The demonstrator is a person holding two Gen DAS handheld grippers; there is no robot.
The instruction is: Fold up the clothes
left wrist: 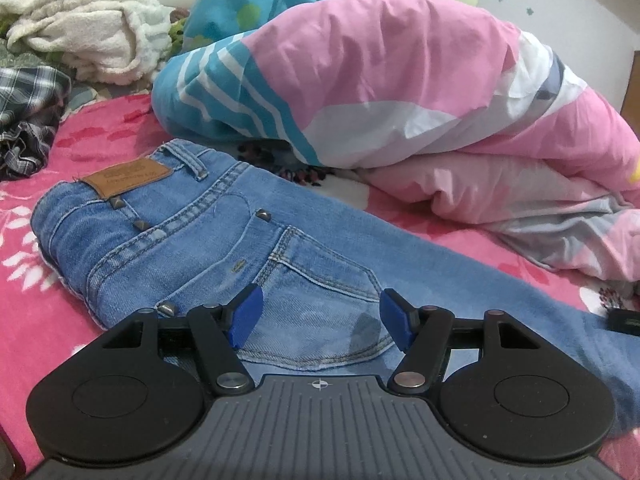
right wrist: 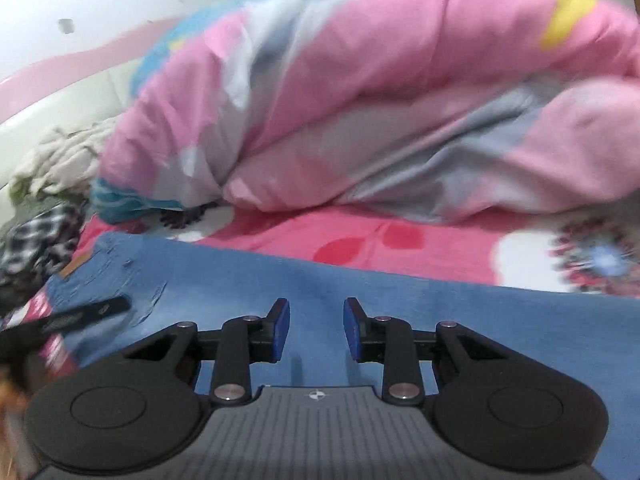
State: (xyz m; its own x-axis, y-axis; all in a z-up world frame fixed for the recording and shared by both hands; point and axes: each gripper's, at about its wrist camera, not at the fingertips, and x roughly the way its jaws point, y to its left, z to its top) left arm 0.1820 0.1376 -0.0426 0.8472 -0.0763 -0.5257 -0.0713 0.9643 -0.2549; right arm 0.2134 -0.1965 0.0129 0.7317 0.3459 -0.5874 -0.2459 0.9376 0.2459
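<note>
A pair of blue jeans (left wrist: 208,236) lies flat on the pink floral bedsheet (left wrist: 92,136), waistband with its brown leather patch (left wrist: 126,178) to the far left, back pocket up. My left gripper (left wrist: 320,318) is open and empty, low over the back pocket. In the right wrist view, which is blurred, the jeans' leg (right wrist: 400,300) stretches across the bed. My right gripper (right wrist: 316,330) is open and empty just above the denim. The left gripper's finger (right wrist: 80,314) shows at the left edge.
A bulky pink, blue and white duvet (left wrist: 380,80) is heaped right behind the jeans; it also shows in the right wrist view (right wrist: 360,112). A cream fleece blanket (left wrist: 88,28) and a plaid garment (left wrist: 28,112) lie at the far left. The wall is behind.
</note>
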